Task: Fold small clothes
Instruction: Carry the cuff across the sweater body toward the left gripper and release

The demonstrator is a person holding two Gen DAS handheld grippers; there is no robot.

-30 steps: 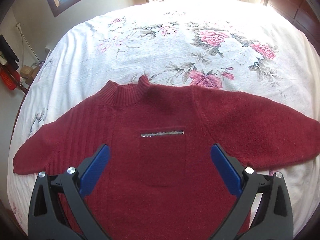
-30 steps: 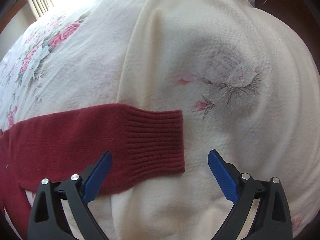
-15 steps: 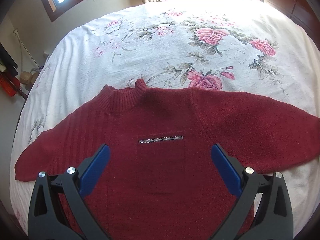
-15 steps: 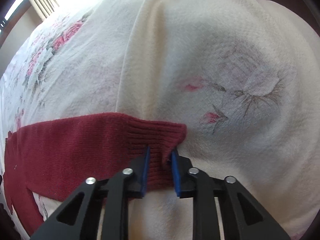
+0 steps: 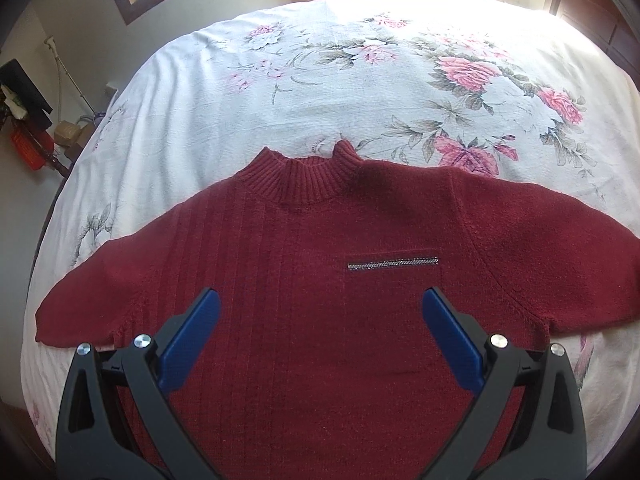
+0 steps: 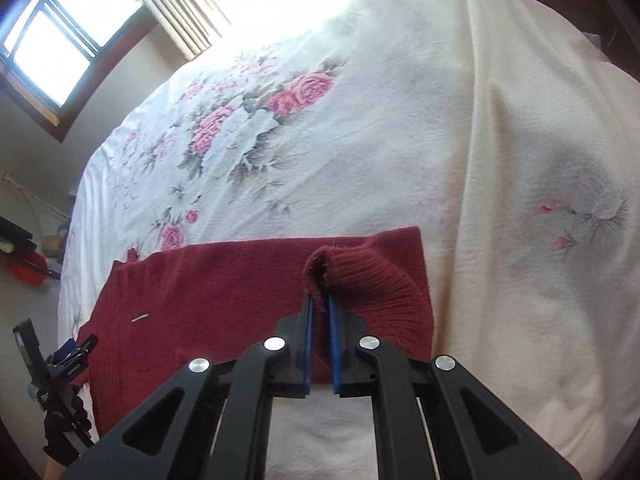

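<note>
R gripper (image 6: 320,300) had its jaws clamped on the ribbed cuff (image 6: 360,276) of the red sweater (image 5: 320,280), sleeve doubled over the chest; L gripper (image 5: 320,312) hovered wide open w/ nothing held.

The bed (image 5: 320,92) carried a white bedspread (image 5: 192,128) printed with pink roses and grey-green leaves — the biggest blooms toward two o'clock in the left wrist view. A dark red sweater (image 5: 304,320) lay directly on it, front up, collar pointing to twelve o'clock, one sleeve stretched flat toward nine. Its other sleeve (image 6: 372,280) — seen from the right wrist camera — was raised off the cover at the ribbed cuff. At three o'clock there, the cover showed a long fold.
</note>
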